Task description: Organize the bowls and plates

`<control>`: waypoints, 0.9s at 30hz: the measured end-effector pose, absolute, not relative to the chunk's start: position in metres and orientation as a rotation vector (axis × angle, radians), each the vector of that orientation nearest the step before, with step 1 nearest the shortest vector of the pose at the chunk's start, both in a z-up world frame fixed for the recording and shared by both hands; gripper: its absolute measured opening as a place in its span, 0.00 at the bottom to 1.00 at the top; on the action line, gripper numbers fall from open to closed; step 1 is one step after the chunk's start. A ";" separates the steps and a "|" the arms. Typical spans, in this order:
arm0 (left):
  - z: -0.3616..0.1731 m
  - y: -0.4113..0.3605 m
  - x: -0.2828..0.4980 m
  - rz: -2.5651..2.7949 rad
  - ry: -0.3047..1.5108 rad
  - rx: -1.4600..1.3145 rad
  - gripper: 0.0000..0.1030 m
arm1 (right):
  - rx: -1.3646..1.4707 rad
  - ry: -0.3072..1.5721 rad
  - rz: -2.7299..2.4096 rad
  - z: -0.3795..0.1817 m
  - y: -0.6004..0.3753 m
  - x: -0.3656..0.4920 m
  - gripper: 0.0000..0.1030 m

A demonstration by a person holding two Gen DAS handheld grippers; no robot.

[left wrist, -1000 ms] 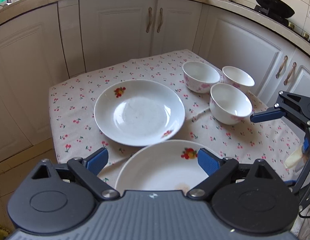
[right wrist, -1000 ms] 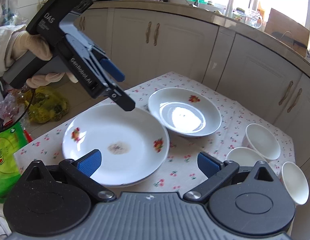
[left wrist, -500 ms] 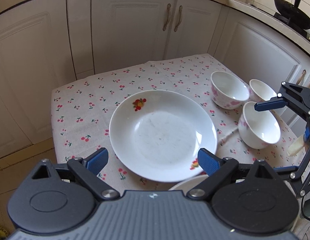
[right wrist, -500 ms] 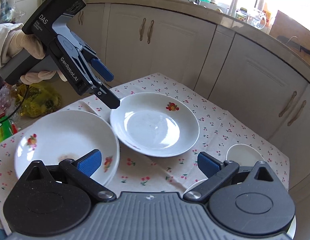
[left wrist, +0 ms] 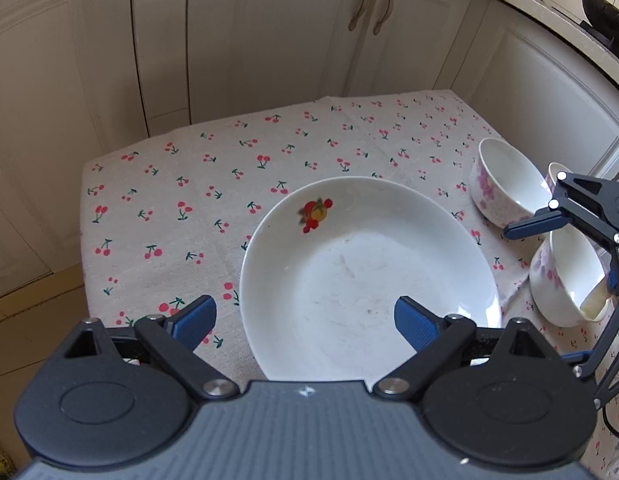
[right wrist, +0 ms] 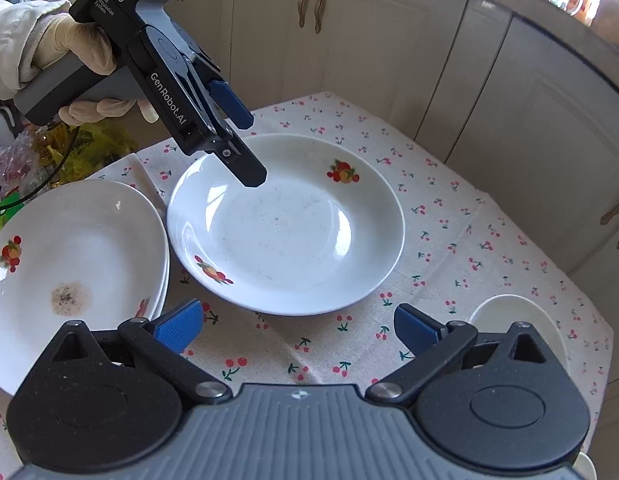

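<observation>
The fruit-printed plate [left wrist: 369, 276] lies flat near the middle of the cherry-print cloth [left wrist: 189, 200] that covers the surface, and everything else is placed from it. It is round, so it has no long axis to line up with; what matters is which rim gets taken. The left tongs [left wrist: 305, 320] hang right over the plate's near-left rim, one blue finger [left wrist: 195, 320] outside over the cloth and the other above the plate's well, spread and pinching nothing. In the right wrist view the same left tongs [right wrist: 245, 148] slant steeply down with one tip just above the plate [right wrist: 285, 220], borne by a gloved hand [right wrist: 75, 60]. The right tongs [right wrist: 295, 330] hover off the plate's opposite edge, over bare cloth; their jaws are closing slightly with nothing between them. So the left hand is the nearer, and I judge that it takes this plate.

Touching the plate's rim on one side lies the stacked plate with the brown smear [right wrist: 69, 280], likely the target. On the other side, near but apart, sit the pink-flowered bowls [left wrist: 505, 184].
</observation>
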State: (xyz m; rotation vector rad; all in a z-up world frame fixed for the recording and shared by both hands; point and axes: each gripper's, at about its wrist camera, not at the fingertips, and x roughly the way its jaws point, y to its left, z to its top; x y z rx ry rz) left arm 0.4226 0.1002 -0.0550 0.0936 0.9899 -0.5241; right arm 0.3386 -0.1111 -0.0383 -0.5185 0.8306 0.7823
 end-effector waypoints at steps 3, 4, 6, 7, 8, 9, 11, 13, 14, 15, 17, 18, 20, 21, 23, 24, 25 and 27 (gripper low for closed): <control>-0.059 0.098 0.429 -0.534 1.003 0.097 0.92 | -0.499 0.886 0.799 -0.045 -0.107 0.351 0.96; -0.060 0.098 0.432 -0.539 1.006 0.094 0.92 | -0.482 0.907 0.809 -0.047 -0.107 0.355 0.95; -0.062 0.098 0.435 -0.550 1.012 0.091 0.91 | -0.462 0.937 0.822 -0.050 -0.106 0.360 0.95; -0.062 0.097 0.436 -0.556 1.013 0.093 0.91 | -0.459 0.943 0.831 -0.051 -0.105 0.362 0.95; -0.063 0.096 0.436 -0.560 1.016 0.093 0.91 | -0.468 0.946 0.827 -0.052 -0.104 0.362 0.95; -0.064 0.096 0.438 -0.567 1.021 0.092 0.91 | -0.482 0.950 0.817 -0.054 -0.101 0.362 0.95; -0.066 0.094 0.440 -0.578 1.032 0.090 0.91 | -0.494 0.948 0.818 -0.056 -0.098 0.363 0.95; -0.066 0.092 0.441 -0.590 1.034 0.092 0.91 | -0.487 0.954 0.823 -0.058 -0.097 0.365 0.95; -0.067 0.091 0.442 -0.594 1.034 0.094 0.91 | -0.490 0.954 0.821 -0.059 -0.097 0.365 0.95; -0.067 0.090 0.443 -0.602 1.036 0.095 0.91 | -0.498 0.950 0.819 -0.060 -0.096 0.365 0.95; -0.068 0.088 0.445 -0.617 1.042 0.099 0.90 | -0.510 0.942 0.821 -0.060 -0.095 0.365 0.95; -0.068 0.086 0.446 -0.624 1.044 0.106 0.90 | -0.512 0.941 0.824 -0.060 -0.095 0.365 0.95; -0.069 0.083 0.448 -0.632 1.048 0.116 0.90 | -0.517 0.939 0.831 -0.061 -0.094 0.367 0.96; -0.070 0.082 0.450 -0.638 1.050 0.117 0.90 | -0.519 0.939 0.832 -0.061 -0.094 0.368 0.96; -0.070 0.080 0.452 -0.641 1.056 0.123 0.90 | -0.518 0.938 0.836 -0.062 -0.094 0.369 0.96; -0.071 0.079 0.453 -0.643 1.058 0.125 0.90 | -0.521 0.936 0.836 -0.063 -0.094 0.369 0.96; -0.072 0.078 0.455 -0.645 1.062 0.126 0.90 | -0.520 0.932 0.840 -0.063 -0.095 0.369 0.96; -0.072 0.077 0.456 -0.650 1.065 0.133 0.90 | -0.522 0.930 0.841 -0.063 -0.095 0.369 0.96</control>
